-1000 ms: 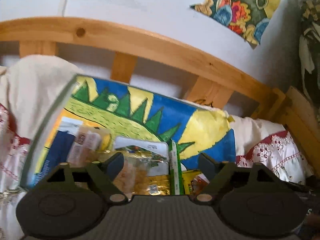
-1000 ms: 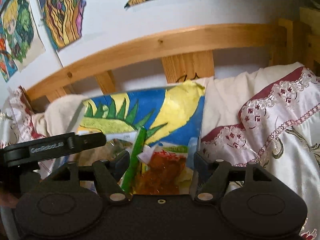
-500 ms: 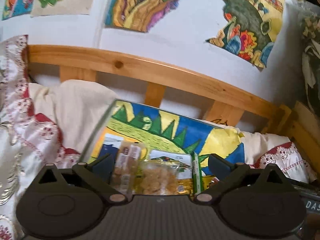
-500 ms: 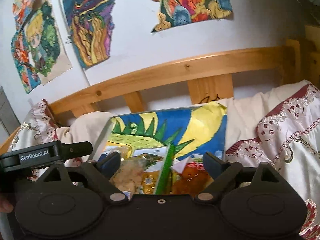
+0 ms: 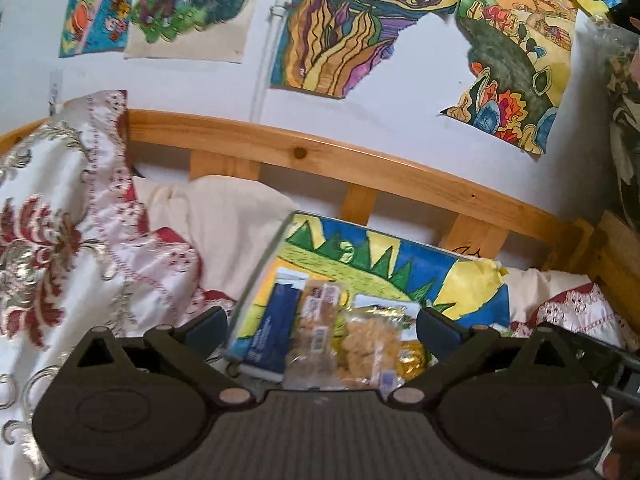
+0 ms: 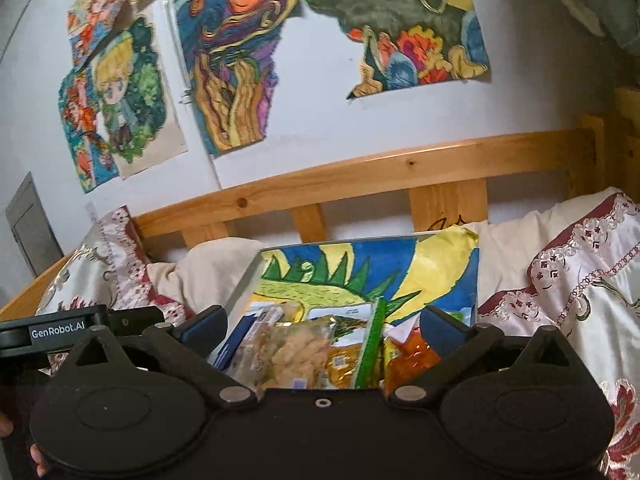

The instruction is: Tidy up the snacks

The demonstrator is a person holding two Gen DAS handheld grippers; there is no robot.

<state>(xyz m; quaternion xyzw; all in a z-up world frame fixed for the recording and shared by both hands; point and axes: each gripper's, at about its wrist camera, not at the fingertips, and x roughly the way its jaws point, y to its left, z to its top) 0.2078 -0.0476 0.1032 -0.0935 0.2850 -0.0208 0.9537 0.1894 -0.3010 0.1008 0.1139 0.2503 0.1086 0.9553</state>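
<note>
A clear box point(image 5: 260, 276) with a painted paper liner point(image 5: 460, 280) lies on the bed and holds several snacks: a blue pack point(image 5: 276, 320), a clear biscuit pack point(image 5: 316, 332), a bag of pale puffs point(image 5: 370, 340) and a gold wrapper point(image 5: 412, 354). In the right wrist view the box point(image 6: 244, 284) also shows a green stick pack point(image 6: 370, 348) and an orange bag point(image 6: 404, 360). My left gripper point(image 5: 320, 326) is open and empty, close above the snacks. My right gripper point(image 6: 322, 326) is open and empty too.
A wooden headboard rail point(image 5: 360, 164) runs behind the box. Embroidered satin bedding point(image 5: 60, 240) lies at the left and more point(image 6: 580, 300) at the right. A cream pillow point(image 5: 224, 216) sits behind the box. Drawings point(image 6: 236, 64) hang on the white wall.
Both grippers have drawn back and tilted upward from the box, so more wall and drawings show. Both stay open. The snacks have not moved.
</note>
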